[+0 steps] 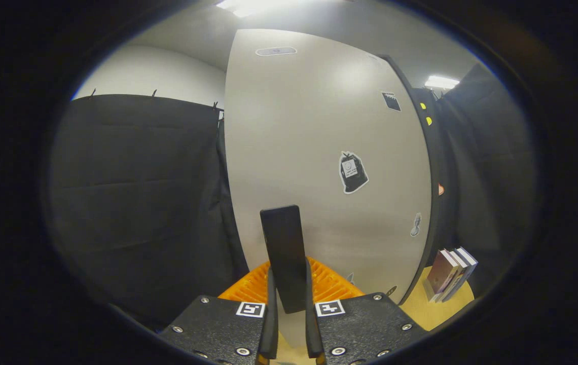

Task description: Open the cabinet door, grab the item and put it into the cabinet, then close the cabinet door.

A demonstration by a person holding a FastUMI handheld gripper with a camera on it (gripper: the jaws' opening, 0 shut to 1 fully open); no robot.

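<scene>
My gripper point(289, 289) is shut on a flat black rectangular item point(283, 243). The item stands upright between the fingers point(271, 314) and sticks up well past their tips. Just beyond it rises a large pale cabinet panel point(319, 142) with a few stickers on it. A dark edge point(433, 167) runs down the panel's right side. I cannot tell whether this panel is the door or a side wall, and the cabinet's inside is hidden.
An orange ribbed rack point(330, 285) lies right behind the fingers at the foot of the panel. Several books point(452, 271) lean together on the wooden tabletop point(433, 310) to the right. Black cloth point(137, 203) hangs to the left.
</scene>
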